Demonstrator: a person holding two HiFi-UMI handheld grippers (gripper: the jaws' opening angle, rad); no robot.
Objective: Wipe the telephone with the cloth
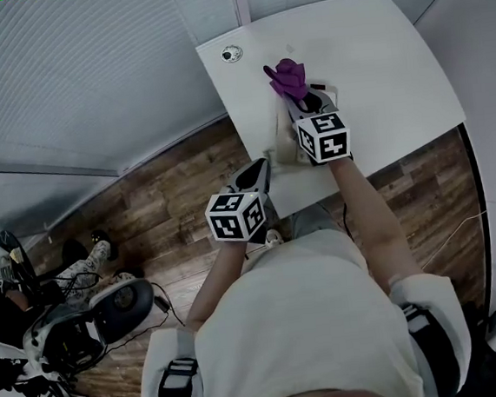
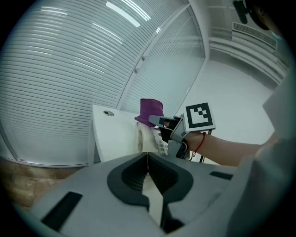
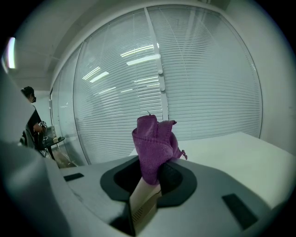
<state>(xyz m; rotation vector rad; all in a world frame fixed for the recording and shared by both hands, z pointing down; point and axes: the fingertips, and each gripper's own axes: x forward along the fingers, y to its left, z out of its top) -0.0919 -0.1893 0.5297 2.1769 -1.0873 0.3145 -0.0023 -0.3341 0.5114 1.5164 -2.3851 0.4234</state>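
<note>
Left gripper [image 2: 147,157] closed, empty, right gripper [image 3: 155,175] clamped on purple cloth [image 3: 155,139], by telephone [image 2: 144,139]

We find the table [image 1: 392,66] bare from its middle to the right edge and far-right corner, so a gripper can pass freely there; a round grommet [image 1: 231,53] sits flush at the far-left corner. Near the left edge, toward the near-left corner, the telephone [image 1: 283,142] blocks the way, with the right gripper [image 1: 298,97] and its clamped purple cloth [image 1: 286,76] above it. The left gripper [image 1: 261,167], jaws together and empty, occupies the space just off the near-left corner, and the glass wall with blinds [image 1: 87,69] closes off the far edge.
</note>
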